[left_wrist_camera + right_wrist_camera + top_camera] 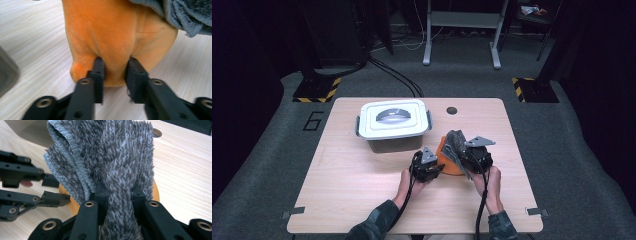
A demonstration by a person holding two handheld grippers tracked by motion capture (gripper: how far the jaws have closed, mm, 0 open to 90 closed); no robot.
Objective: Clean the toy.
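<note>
An orange plush cloth (pixel 449 168) lies bunched on the wooden table (pixel 362 190), just right of the middle. My left gripper (pixel 115 71) comes at it from the left, and its jaws pinch a fold of the orange cloth (pixel 112 30). A grey fuzzy towel (pixel 112 152) hangs folded over the orange cloth (pixel 68 206). My right gripper (pixel 118 192) is shut on a thick bunch of that towel. From above, the right gripper (pixel 460 151) holds the grey towel (pixel 455 139) on top of the orange cloth, with the left gripper (pixel 439 167) close beside it.
A grey plastic box (pixel 394 125) with a clipped white lid stands behind the grippers, left of centre. A round cable hole (pixel 451 110) is in the table's far edge. Table legs and cables lie on the carpet beyond.
</note>
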